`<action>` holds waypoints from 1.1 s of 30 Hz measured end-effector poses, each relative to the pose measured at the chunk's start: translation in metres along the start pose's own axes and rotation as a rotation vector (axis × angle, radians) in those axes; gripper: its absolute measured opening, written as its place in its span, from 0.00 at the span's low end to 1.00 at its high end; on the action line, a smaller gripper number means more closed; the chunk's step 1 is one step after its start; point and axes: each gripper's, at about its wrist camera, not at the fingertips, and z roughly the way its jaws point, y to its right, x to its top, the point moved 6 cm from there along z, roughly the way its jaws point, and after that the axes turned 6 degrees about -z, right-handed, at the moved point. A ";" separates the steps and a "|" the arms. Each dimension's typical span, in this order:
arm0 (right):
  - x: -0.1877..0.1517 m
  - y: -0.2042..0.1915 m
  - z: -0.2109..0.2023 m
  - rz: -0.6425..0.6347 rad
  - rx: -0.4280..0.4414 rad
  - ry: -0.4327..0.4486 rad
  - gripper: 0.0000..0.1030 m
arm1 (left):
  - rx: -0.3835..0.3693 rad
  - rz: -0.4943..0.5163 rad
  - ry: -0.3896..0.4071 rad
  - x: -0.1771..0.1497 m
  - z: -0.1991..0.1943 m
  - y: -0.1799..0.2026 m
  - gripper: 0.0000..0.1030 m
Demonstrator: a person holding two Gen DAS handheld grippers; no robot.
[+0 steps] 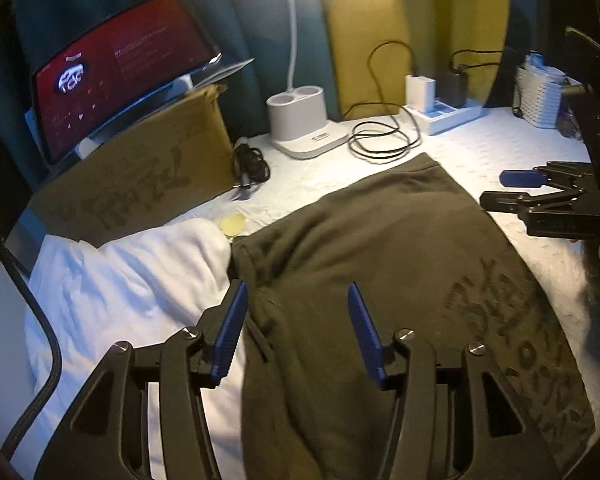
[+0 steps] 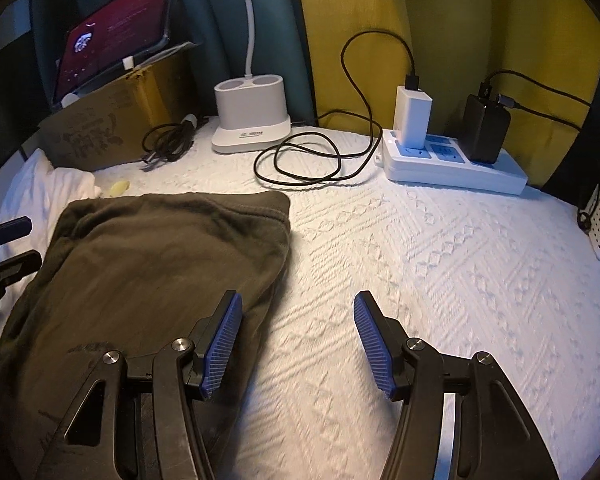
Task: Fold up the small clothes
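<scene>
Olive-green garment (image 1: 380, 280) lies flat & folded on the white textured cover (image 2: 440, 260), w/ a white cloth (image 1: 120, 280) touching its left side. Left gripper (image 1: 298, 320) hangs over its left edge, jaws apart, nothing btwn them. Right gripper (image 2: 298, 340) straddles its right edge, also released, empty.

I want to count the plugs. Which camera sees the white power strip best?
The right wrist view: the white power strip sits near and whole, with a white charger and a black charger plugged in. In the left wrist view it is small, far and blurry.
</scene>
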 end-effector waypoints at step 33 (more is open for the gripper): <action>-0.114 -0.045 -0.066 -0.037 0.008 -0.053 0.60 | -0.174 -0.144 -0.035 -0.061 -0.059 0.026 0.62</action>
